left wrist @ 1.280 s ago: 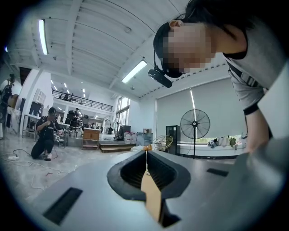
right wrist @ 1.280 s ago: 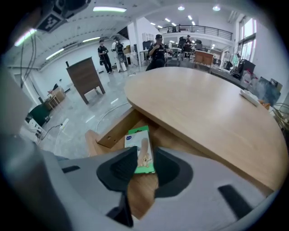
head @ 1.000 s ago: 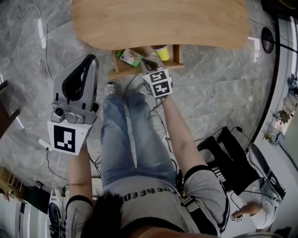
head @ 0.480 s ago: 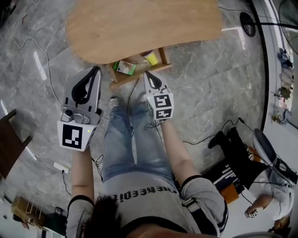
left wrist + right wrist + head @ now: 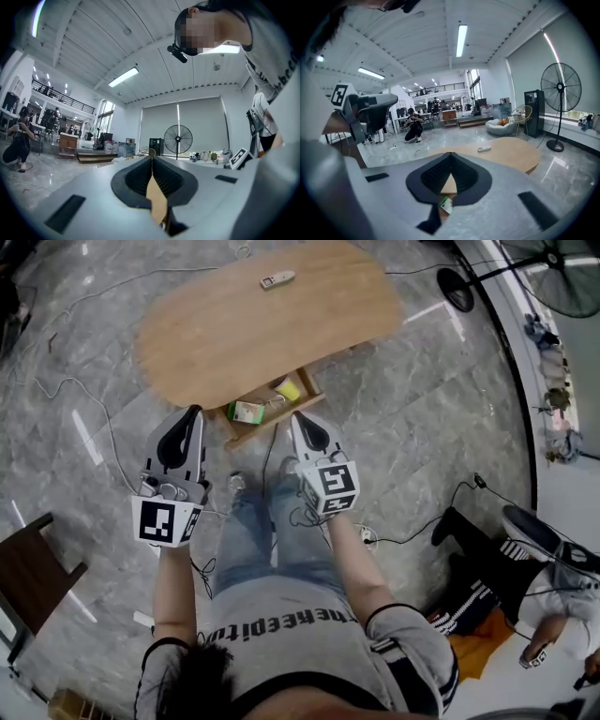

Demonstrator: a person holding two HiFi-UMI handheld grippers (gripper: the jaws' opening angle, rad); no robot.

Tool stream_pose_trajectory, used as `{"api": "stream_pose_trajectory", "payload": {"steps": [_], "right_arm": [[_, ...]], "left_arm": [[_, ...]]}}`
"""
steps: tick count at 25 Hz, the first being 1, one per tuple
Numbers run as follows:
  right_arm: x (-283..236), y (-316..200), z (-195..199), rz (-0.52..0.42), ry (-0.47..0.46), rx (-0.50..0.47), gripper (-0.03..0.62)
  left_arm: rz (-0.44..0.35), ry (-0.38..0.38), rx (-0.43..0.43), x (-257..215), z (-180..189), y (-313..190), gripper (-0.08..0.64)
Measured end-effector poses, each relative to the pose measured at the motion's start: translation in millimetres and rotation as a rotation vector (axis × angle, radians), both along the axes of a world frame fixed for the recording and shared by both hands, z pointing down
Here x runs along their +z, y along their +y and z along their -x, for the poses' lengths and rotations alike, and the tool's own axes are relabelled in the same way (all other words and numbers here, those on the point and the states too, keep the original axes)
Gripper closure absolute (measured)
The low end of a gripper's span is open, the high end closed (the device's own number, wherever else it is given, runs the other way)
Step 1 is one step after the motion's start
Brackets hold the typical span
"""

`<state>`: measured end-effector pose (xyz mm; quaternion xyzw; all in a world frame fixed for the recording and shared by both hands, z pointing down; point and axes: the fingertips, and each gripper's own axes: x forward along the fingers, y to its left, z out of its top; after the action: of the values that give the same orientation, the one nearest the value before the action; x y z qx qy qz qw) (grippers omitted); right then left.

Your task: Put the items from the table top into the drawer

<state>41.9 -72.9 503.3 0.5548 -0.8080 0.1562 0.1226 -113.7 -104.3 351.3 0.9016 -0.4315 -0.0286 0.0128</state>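
The oval wooden table (image 5: pixel 234 334) lies ahead of me, with a small white remote-like item (image 5: pixel 277 279) near its far edge. Under its near edge the drawer (image 5: pixel 251 430) stands pulled out, holding a green box (image 5: pixel 246 412) and a yellow cup (image 5: pixel 289 390). My left gripper (image 5: pixel 193 412) and right gripper (image 5: pixel 298 417) hover side by side above the floor, just short of the drawer; both are shut with nothing in them. In the right gripper view the table (image 5: pixel 506 157), the white item (image 5: pixel 483 148) and, below the jaws, the green box (image 5: pixel 446 205) show.
Cables trail over the grey marble floor (image 5: pixel 422 409). A dark chair (image 5: pixel 33 577) stands at the left. A standing fan (image 5: pixel 553 268) is at the far right, and another person (image 5: pixel 525 615) sits by a black and orange bag at the lower right.
Both grippers have risen and drawn back from the drawer, the right one more. The view has lifted too, so the whole table top and the white item have come into sight.
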Motion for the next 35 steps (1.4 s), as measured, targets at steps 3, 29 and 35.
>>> {"api": "stream_pose_trajectory", "payload": {"steps": [3,29,35], "right_arm": [[-34.7,6.3,-5.8,-0.039,0.004,0.022,0.589],[-222.4,38.6,-38.7,-0.296,0.064,0.236,0.589],[-246.9,44.4,-44.5,-0.357,0.055,0.275,0.589]], "left_arm": [[-0.001,0.003,0.011,-19.6,-0.6,5.4,0.549],[-0.101,0.067,0.061,-140.0,0.0,21.5,0.549],[-0.132,0.091,0.060,-160.1,1.3,26.4,0.549]]}}
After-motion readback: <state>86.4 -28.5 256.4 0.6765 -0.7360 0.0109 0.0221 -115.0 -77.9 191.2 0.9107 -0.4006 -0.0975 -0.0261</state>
